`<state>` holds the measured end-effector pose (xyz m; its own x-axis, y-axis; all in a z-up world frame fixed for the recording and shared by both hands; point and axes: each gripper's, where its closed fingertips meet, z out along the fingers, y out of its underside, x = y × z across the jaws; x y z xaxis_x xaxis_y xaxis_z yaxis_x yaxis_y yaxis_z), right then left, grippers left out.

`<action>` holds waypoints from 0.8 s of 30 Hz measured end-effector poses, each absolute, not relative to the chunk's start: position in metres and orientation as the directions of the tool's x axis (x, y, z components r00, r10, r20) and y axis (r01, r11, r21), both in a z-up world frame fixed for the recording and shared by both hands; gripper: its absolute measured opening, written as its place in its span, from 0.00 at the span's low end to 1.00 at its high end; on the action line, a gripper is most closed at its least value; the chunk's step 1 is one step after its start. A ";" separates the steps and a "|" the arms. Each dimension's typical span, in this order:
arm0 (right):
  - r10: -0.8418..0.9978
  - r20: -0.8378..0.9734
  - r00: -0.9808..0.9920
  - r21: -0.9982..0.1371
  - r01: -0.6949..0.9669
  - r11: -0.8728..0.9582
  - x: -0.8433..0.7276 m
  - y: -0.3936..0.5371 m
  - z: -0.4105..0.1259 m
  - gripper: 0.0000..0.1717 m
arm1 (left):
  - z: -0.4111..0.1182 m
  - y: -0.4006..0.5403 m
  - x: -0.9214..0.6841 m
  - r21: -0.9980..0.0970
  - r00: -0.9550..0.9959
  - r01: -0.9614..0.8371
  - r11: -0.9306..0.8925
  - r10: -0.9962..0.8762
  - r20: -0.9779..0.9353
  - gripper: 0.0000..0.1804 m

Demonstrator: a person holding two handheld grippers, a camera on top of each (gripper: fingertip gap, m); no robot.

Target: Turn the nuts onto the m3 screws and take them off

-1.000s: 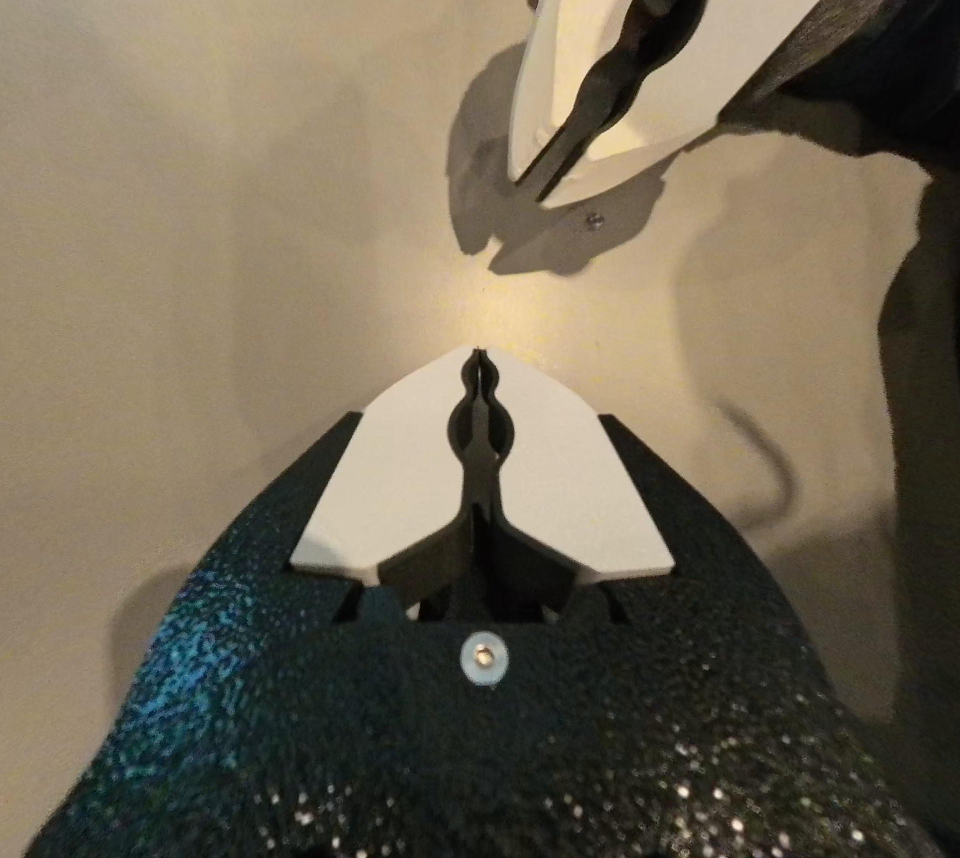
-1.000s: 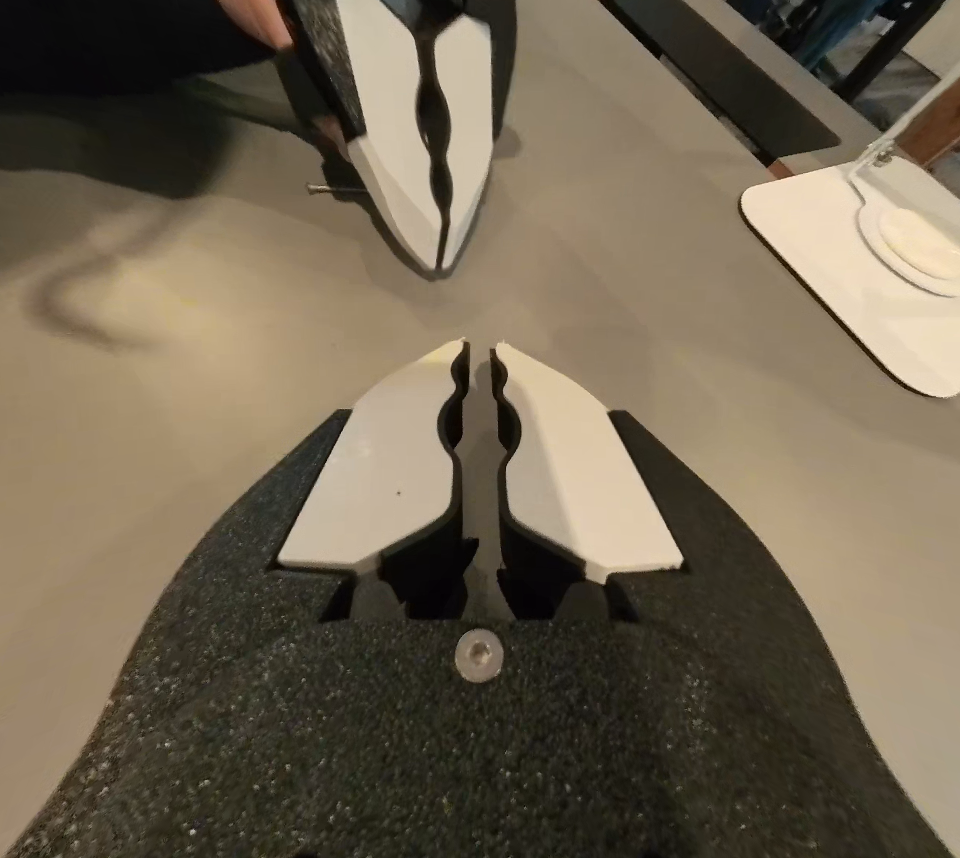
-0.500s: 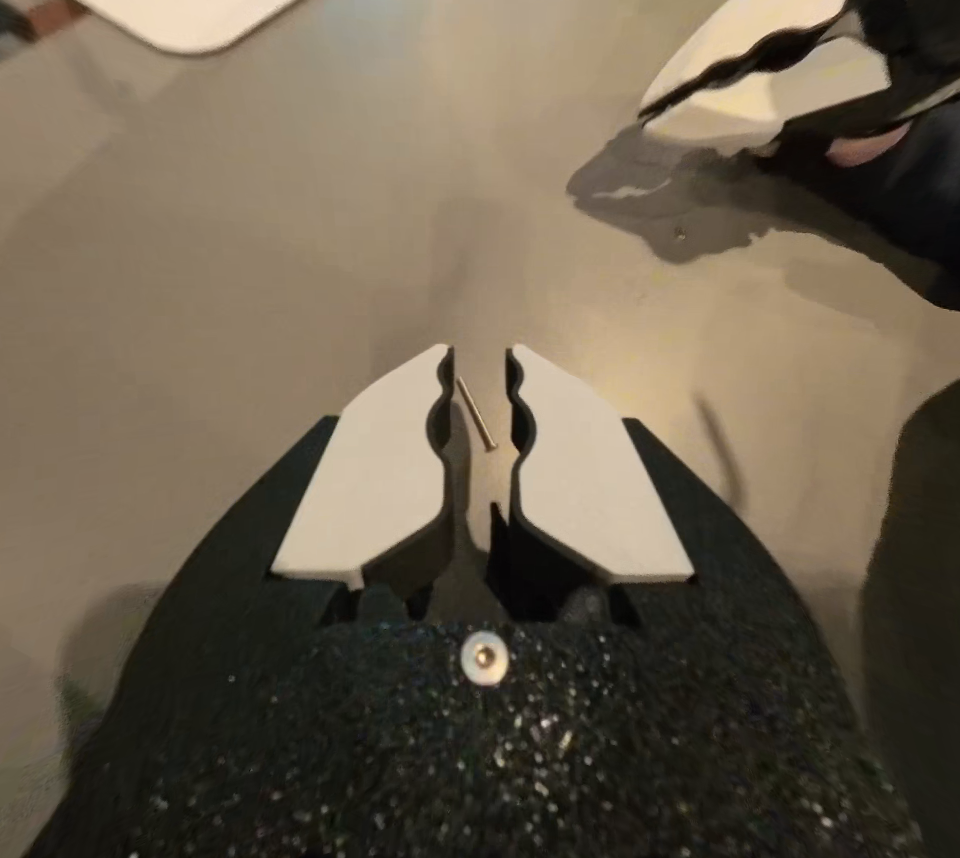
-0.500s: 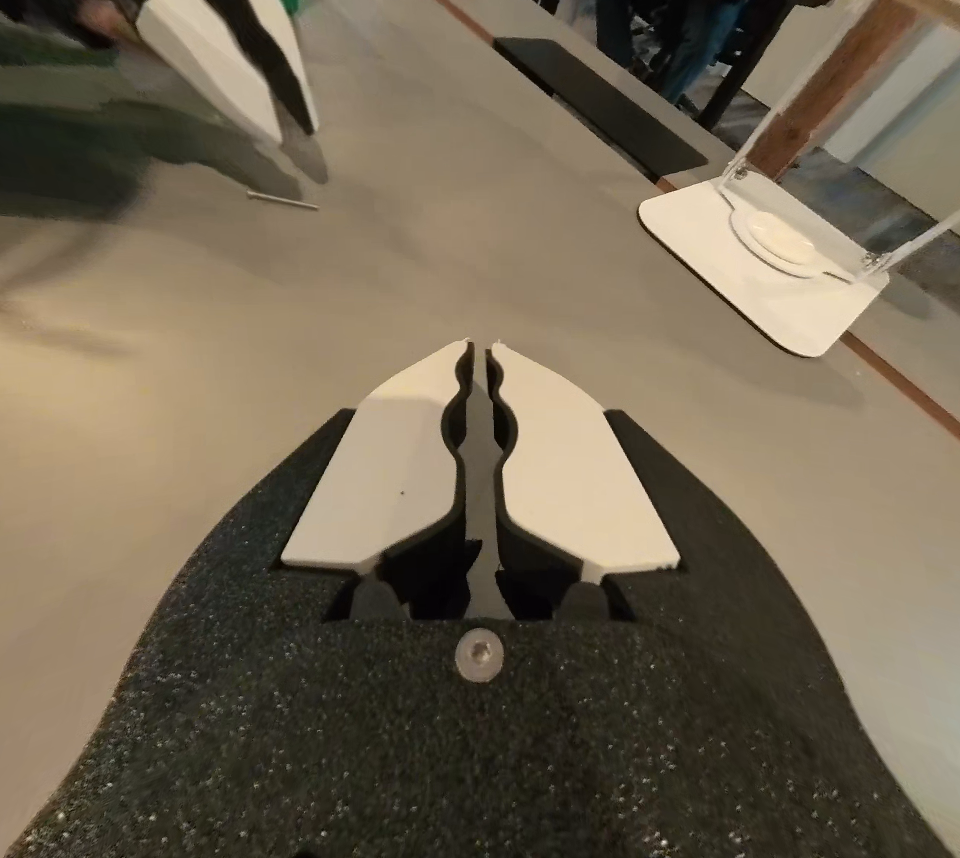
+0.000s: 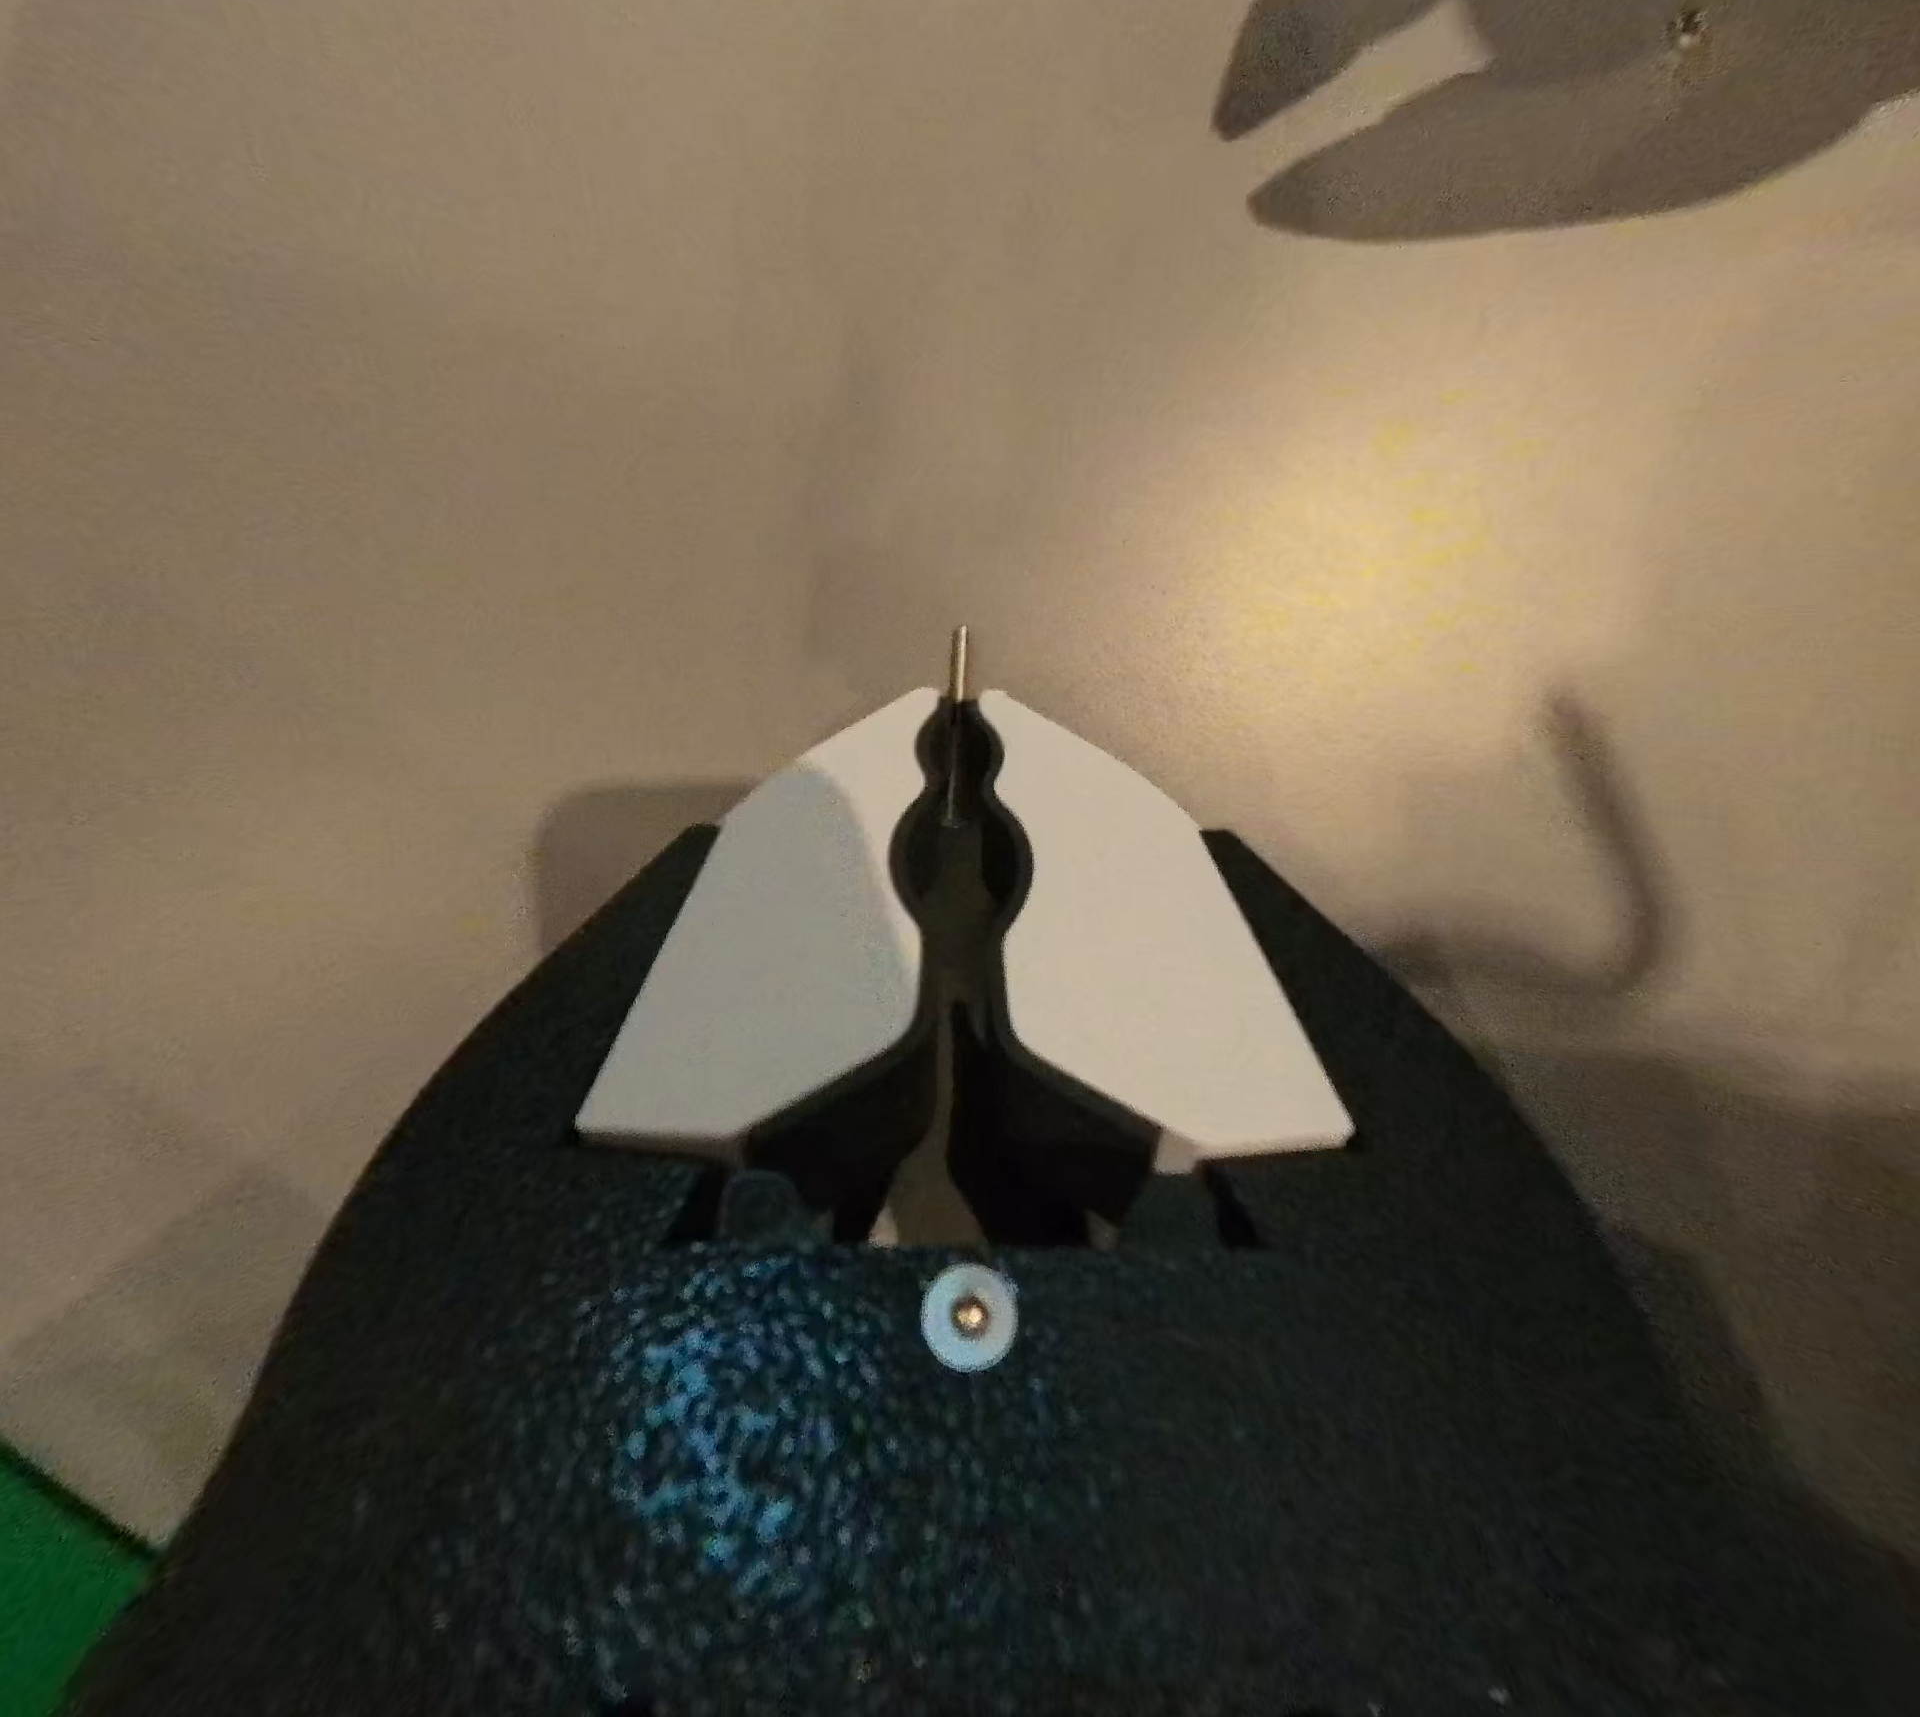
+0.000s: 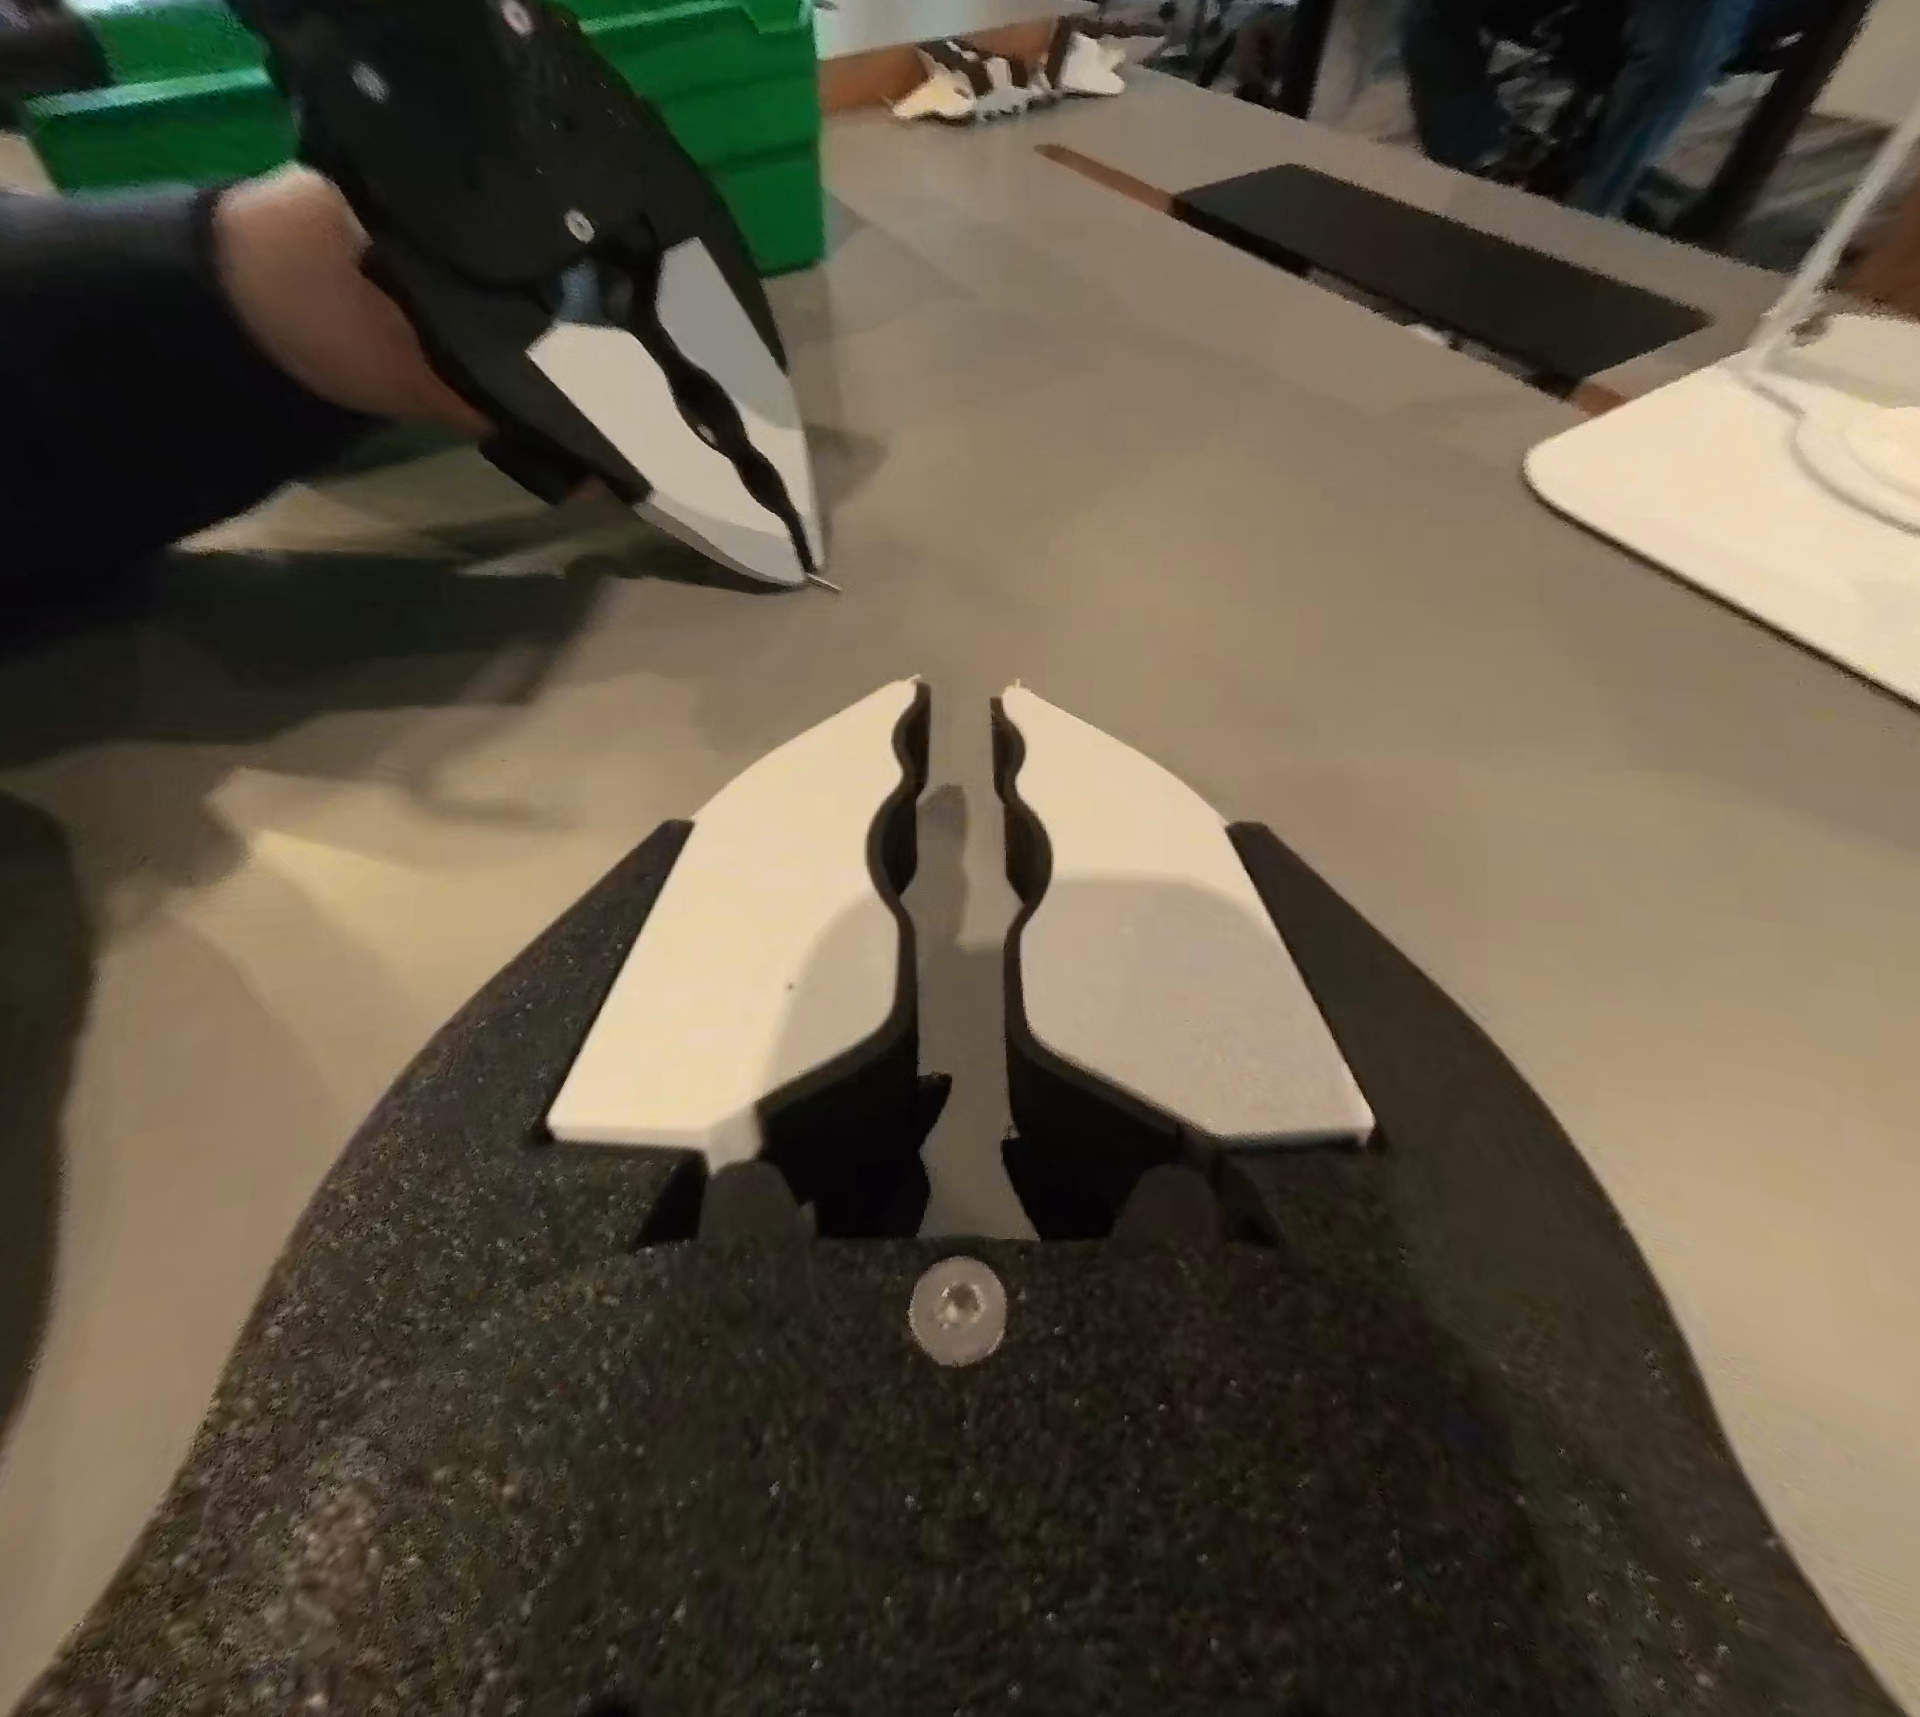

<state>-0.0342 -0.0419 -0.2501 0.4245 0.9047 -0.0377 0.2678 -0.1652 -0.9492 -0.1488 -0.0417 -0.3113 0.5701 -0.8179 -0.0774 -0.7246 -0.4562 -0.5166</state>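
Left gripper [image 5: 958, 717] is clamped tight on one thin silver metal screw [image 5: 956, 659], its white fingertips pressing the shank, the bare end poking out past them just above the grey matte tabletop [image 5: 520, 317]. Over in the right wrist view, that same screw tip [image 6: 828, 584] hangs close to the table. Right gripper [image 6: 961, 691] sits parted with only table showing between its white fingers, nothing in its grasp. One small silver nut [image 5: 1690, 24] lies far right, under a shadow. Plenty of open grey surface between the two grippers. Far left, one green plastic bin [image 6: 717, 67]; far right, one white flat base plate [image 6: 1704, 504] with its rounded edge; beyond, one black rectangular mat [image 6: 1434, 265].
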 end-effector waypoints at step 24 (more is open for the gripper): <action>0.941 -0.313 0.130 -0.949 -0.015 -0.314 -0.077 -0.079 -0.203 0.01 | -0.210 -0.080 -0.069 -0.967 0.334 -0.205 -0.153 -0.939 0.078 0.01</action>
